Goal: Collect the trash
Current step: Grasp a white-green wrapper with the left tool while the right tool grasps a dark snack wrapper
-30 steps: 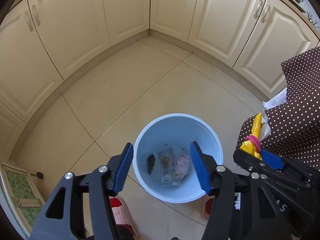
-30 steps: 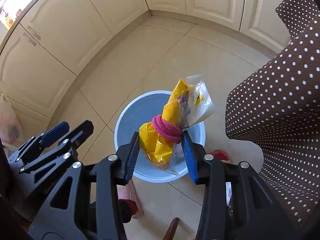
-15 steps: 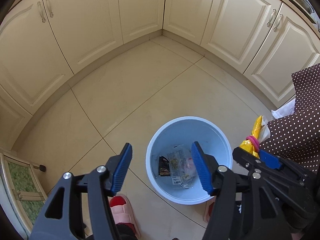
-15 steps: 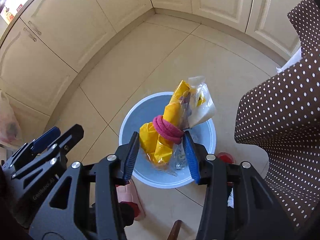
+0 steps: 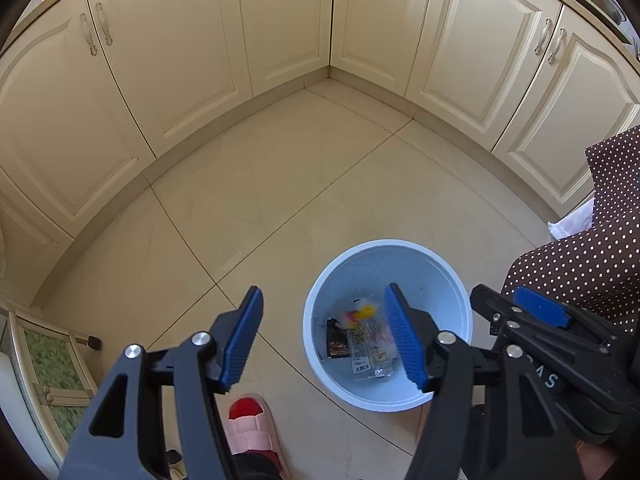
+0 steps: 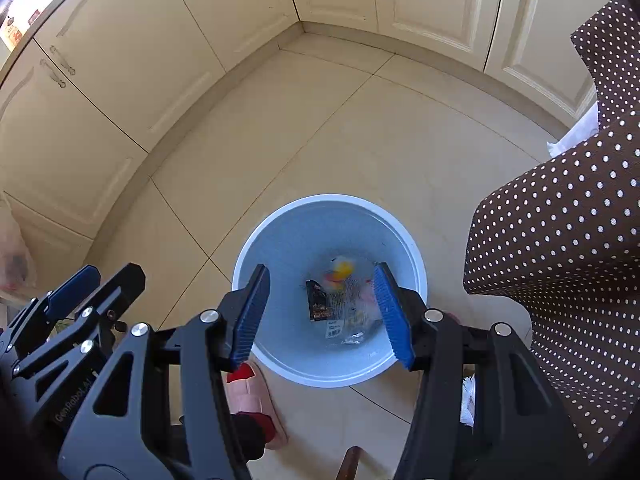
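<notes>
Hanging wide open and empty, the left gripper [image 5: 324, 338] sits beside the blue bin [image 6: 280, 240]. Over the bin, the right gripper [image 6: 320, 312] gapes empty too. Yellow trash [image 6: 343, 269], maybe blurry, lies inside. Only the right view shows a plastic bag [image 6: 14, 258].

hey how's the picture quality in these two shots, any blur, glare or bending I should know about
Left wrist view: strong fisheye bending, the cabinet doors bow outward and the corners go black; lighting is even and the left tongs are sharp. Right wrist view: same bending, plus blown-out glare at the top left countertop; the yellow trash in the blue bin looks smeared, while the right tongs are crisp.
</notes>
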A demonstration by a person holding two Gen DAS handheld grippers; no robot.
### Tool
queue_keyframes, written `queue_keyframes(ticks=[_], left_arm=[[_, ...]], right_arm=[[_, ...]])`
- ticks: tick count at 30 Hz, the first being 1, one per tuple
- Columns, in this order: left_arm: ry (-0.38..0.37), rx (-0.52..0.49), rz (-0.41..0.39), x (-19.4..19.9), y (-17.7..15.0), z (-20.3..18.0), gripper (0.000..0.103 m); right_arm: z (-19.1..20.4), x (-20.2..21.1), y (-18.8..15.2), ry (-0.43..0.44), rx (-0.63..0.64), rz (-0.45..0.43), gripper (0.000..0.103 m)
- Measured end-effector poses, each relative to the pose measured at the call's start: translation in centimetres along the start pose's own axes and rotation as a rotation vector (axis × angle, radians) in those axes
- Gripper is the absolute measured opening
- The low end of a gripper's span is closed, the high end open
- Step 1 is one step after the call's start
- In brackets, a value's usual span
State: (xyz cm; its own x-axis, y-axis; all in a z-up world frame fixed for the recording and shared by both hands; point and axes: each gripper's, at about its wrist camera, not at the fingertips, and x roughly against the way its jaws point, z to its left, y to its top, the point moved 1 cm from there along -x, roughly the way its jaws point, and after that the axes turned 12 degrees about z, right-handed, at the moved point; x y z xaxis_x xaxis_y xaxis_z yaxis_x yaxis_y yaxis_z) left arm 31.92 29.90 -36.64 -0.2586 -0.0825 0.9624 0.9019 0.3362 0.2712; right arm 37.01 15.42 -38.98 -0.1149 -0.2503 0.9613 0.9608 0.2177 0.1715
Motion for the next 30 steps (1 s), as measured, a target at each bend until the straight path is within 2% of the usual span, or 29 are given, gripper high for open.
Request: queue_keyframes(ticks=[5, 8, 12, 15, 19, 24, 30], left_arm=[[-0.001, -0.009, -0.033, 1.6, 0.0, -0.6, 0.062], [-0.013, -0.019, -0.064, 3.6, -0.2, -1.1, 0.062], [-0.039, -0.032, -0.139, 7.9, -0.9, -2.3, 0.062], [-0.062, -0.065, -0.203, 11.9, -1.6, -4.3, 0.062], [-0.106, -0.118, -0.284, 17.5, -3.0, -7.9, 0.062], [-0.19, -0.267, -0.374, 24.5, -5.9, -15.2, 0.067], [-0.317, -0.485, -0.385, 29.6, -9.3, -24.6, 0.068]], right_arm=[[-0.4, 2.2, -0.9, -0.004, 0.0, -0.027, 0.054], [-0.5, 4.9, -1.4, -0.029, 0.013, -0.072, 0.054], [-1.1, 10.2, -2.6, -0.058, 0.032, -0.167, 0.054], [-2.1, 15.9, -4.1, -0.072, 0.031, -0.27, 0.054], [-3.7, 22.9, -6.8, -0.097, 0.011, -0.392, 0.056], [-7.9, 31.1, -11.7, -0.13, -0.047, -0.535, 0.057], [-15.3, 39.1, -18.9, -0.226, -0.188, -0.662, 0.06]])
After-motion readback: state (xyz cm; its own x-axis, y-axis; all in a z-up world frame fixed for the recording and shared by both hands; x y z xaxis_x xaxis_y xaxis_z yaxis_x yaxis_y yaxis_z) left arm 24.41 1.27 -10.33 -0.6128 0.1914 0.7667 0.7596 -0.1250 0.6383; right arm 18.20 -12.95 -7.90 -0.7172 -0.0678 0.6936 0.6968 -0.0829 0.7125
